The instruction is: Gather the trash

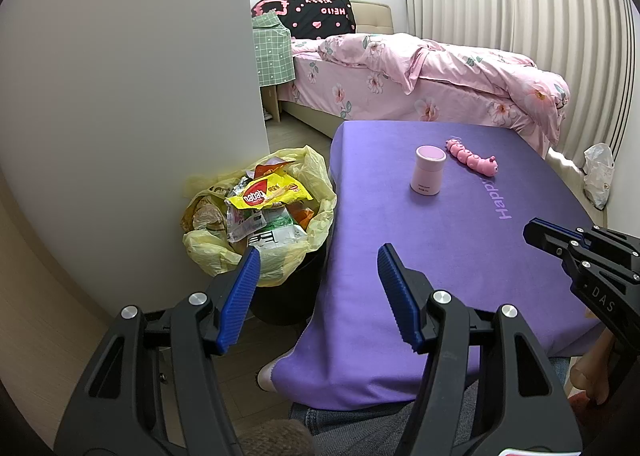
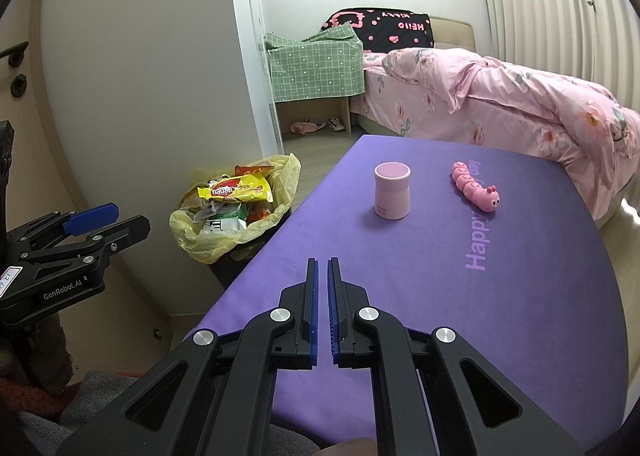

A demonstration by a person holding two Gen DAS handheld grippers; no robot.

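A black bin lined with a yellow bag (image 1: 320, 191) (image 2: 288, 175) stands on the floor left of the purple-covered table (image 1: 460, 256) (image 2: 520, 316). It is heaped with wrappers, a yellow snack packet (image 1: 268, 193) (image 2: 236, 189) on top. My left gripper (image 1: 320, 256) stands open and empty, one finger over the bin's near rim, the other over the table's left edge. It also shows from the side in the right wrist view, left gripper (image 2: 116, 215). My right gripper (image 2: 323, 262) is shut with nothing between its pads, low over the cloth; its tip shows as right gripper (image 1: 532, 230).
On the table stand a small pink jar (image 1: 429, 171) (image 2: 392, 191) and a pink caterpillar toy (image 1: 472, 157) (image 2: 476, 191). A bed with pink floral bedding (image 1: 440, 67) lies behind. A white wall (image 1: 140, 95) flanks the bin. A white plastic bag (image 1: 598, 175) sits on the floor far right.
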